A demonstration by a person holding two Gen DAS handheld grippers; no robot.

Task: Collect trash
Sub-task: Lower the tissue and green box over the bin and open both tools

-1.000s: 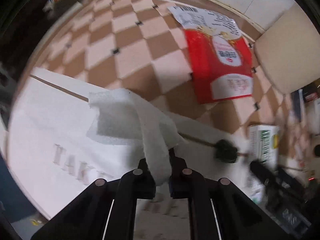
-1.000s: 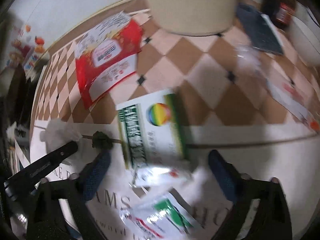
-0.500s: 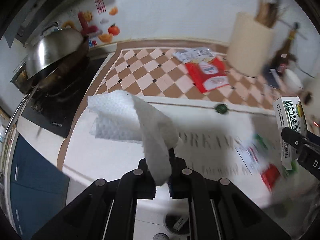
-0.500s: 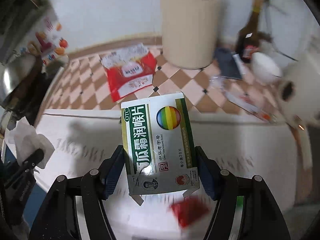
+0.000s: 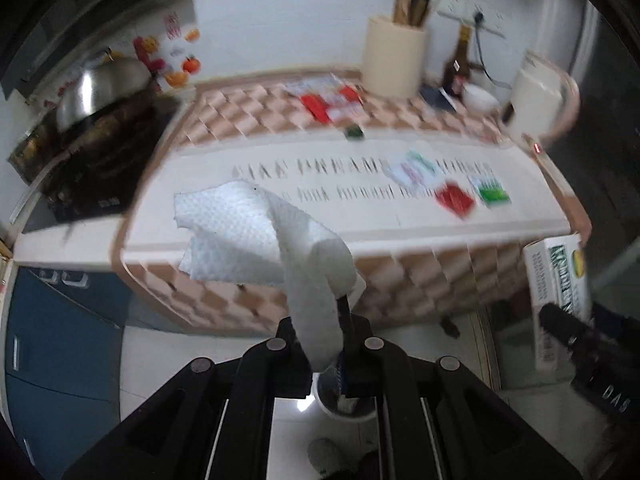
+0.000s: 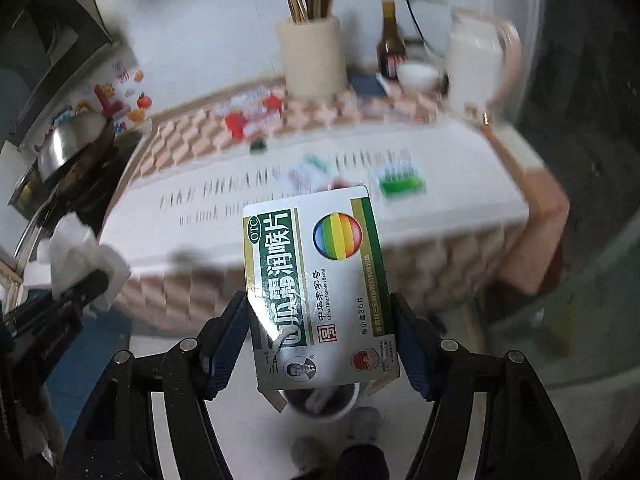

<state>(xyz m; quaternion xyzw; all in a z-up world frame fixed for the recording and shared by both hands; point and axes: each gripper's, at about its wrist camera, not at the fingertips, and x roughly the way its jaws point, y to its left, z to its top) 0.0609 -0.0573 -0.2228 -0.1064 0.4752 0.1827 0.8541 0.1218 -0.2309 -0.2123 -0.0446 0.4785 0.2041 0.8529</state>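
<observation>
My left gripper (image 5: 326, 344) is shut on a crumpled white paper towel (image 5: 256, 236), held in the air in front of the counter. My right gripper (image 6: 320, 344) is shut on a green and white medicine box (image 6: 320, 292) with a rainbow ball; the box also shows at the right of the left wrist view (image 5: 558, 280). A white trash bin (image 6: 324, 402) with scraps inside stands on the floor below both grippers and also shows in the left wrist view (image 5: 344, 404). Red (image 5: 454, 199) and green (image 5: 494, 192) wrappers and a red packet (image 5: 332, 104) lie on the counter.
The counter (image 5: 280, 216) has a checkered cloth and a white lettered mat. A beige utensil holder (image 5: 394, 56), a brown bottle (image 5: 456, 68), a white bowl (image 5: 480, 98) and a white kettle (image 5: 536, 96) stand at the back. A wok (image 5: 100, 88) sits on the stove at left.
Both grippers have pulled back and away from the counter with the paper towel and the box. The floor and the white bin have come into view below them.
</observation>
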